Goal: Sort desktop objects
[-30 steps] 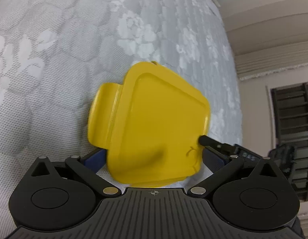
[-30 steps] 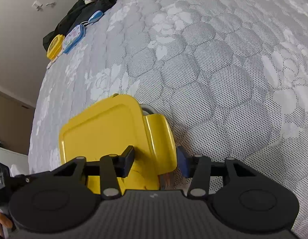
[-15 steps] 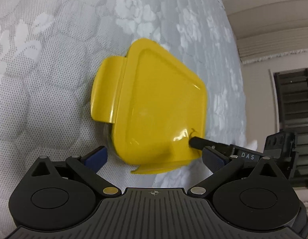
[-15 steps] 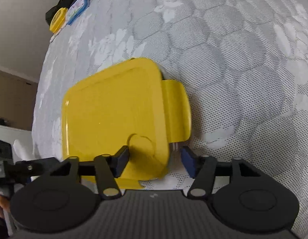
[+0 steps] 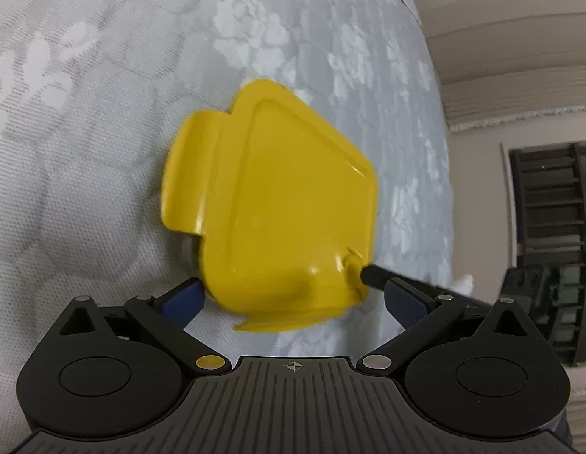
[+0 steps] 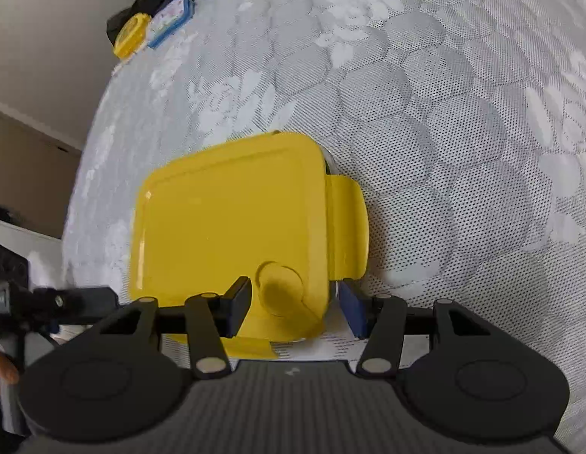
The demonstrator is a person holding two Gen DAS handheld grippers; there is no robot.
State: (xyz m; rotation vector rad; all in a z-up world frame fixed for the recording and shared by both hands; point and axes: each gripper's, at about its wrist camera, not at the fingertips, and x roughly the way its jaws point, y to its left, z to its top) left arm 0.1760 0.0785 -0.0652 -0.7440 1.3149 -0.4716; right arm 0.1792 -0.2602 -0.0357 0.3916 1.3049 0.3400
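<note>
Two tools flank one yellow lidded box (image 6: 228, 234) lying flat on the bed (image 6: 463, 132). Left tool (image 5: 293, 299) gapes wide, the box just ahead between its fingers. Right tool (image 6: 295, 304) stands half-open astride the box's near corner, nearer, touching the lid.

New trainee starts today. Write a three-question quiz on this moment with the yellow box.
1. True or false: the left tool is shut on the yellow lidded box.
2. What surface does the box rest on? A) wooden desk B) grey quilted mattress C) tiled floor
3. Fill in: in the right wrist view, the right tool straddles the lid's near corner, where a round ____ sits.

Key: 1 false, its fingers stand open either side of the box; 2 B; 3 tab.
</note>
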